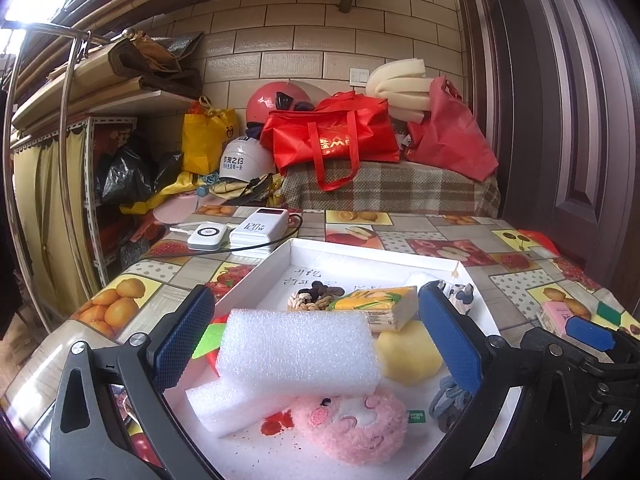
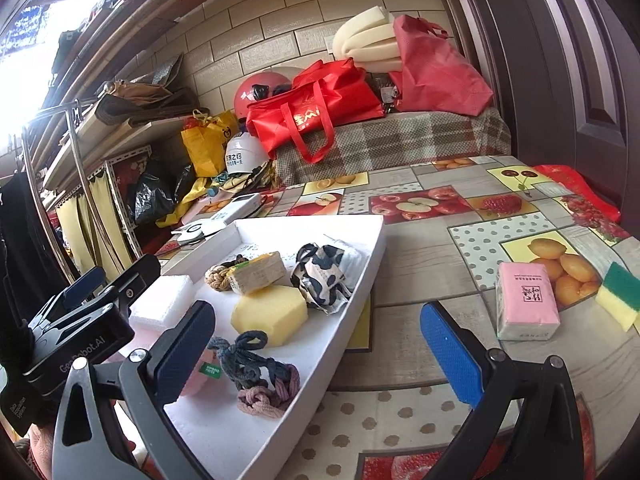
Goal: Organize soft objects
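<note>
Both grippers are spread wide and hold nothing; the left gripper (image 1: 316, 344) sits around the white foam block (image 1: 298, 350) in the white tray (image 2: 360, 276), and the right gripper (image 2: 316, 344) faces the pink tissue pack (image 2: 526, 300) and sponge (image 2: 618, 294) out on the table (image 2: 420, 256). The foam block rests on another foam piece (image 1: 224, 406) and a pink plush toy (image 1: 352, 420); I think a hard squeeze could squash it or knock it sideways. The tray is full, so new things may push the cow-print cloth (image 2: 324, 276) over the edge.

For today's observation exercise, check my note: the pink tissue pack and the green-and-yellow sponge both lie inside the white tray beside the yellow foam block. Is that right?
Not quite. The pink tissue pack and the green-and-yellow sponge lie on the fruit-patterned tablecloth, outside the white tray. The right wrist view shows this. The yellow foam block is indeed in the tray.
</note>
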The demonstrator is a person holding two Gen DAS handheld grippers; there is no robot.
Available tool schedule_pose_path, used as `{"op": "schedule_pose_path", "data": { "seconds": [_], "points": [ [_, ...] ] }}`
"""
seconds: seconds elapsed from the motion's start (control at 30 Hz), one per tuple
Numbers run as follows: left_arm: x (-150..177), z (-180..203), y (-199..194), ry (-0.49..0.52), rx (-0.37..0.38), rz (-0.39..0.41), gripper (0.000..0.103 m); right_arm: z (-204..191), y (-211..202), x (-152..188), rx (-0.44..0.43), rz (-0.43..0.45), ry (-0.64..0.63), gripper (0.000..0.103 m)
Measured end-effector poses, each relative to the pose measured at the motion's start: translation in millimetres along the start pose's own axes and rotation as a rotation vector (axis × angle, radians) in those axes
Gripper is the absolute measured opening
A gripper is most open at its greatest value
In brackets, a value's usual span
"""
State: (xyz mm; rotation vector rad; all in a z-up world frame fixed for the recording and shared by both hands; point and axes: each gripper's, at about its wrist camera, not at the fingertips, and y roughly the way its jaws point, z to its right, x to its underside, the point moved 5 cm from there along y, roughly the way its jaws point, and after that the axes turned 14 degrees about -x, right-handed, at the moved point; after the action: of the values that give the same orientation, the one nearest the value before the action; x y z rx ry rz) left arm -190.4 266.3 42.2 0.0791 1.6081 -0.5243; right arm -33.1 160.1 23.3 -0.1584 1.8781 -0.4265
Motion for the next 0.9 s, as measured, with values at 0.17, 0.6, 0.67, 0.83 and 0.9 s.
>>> {"op": "schedule_pose_path", "data": {
  "seconds": [0.17,0.6,0.67,0.83,0.9],
  "points": [
    [1.6,6.7,-4.6,0.010,0.020,-0.004,0.103,22.7,-17.3,5.7,0.076,-0.024,0.045,0.103],
    [5.0,18.2,-15.5,0.036,0.035,0.003,0.103,105.1,-102.9,4.9,0.250,-0.001,0.015,0.103],
    [5.4,21.2,-17.6,0.041,0.040,0.004,0.103,124.0,-121.3,6.5,0.283,0.013,0.033,0.103],
    [9.1,34.6,-26.2,0.058,0.083,-0.010,0.103,168.2,-151.5,10.4,0.361,-0.024,0.091,0.103],
    [12.0,49.6,-31.9,0.086,0.120,-0.020,0.103,181.1,-155.1,11.8,0.358,-0.050,0.116,0.103]
  ]
}}
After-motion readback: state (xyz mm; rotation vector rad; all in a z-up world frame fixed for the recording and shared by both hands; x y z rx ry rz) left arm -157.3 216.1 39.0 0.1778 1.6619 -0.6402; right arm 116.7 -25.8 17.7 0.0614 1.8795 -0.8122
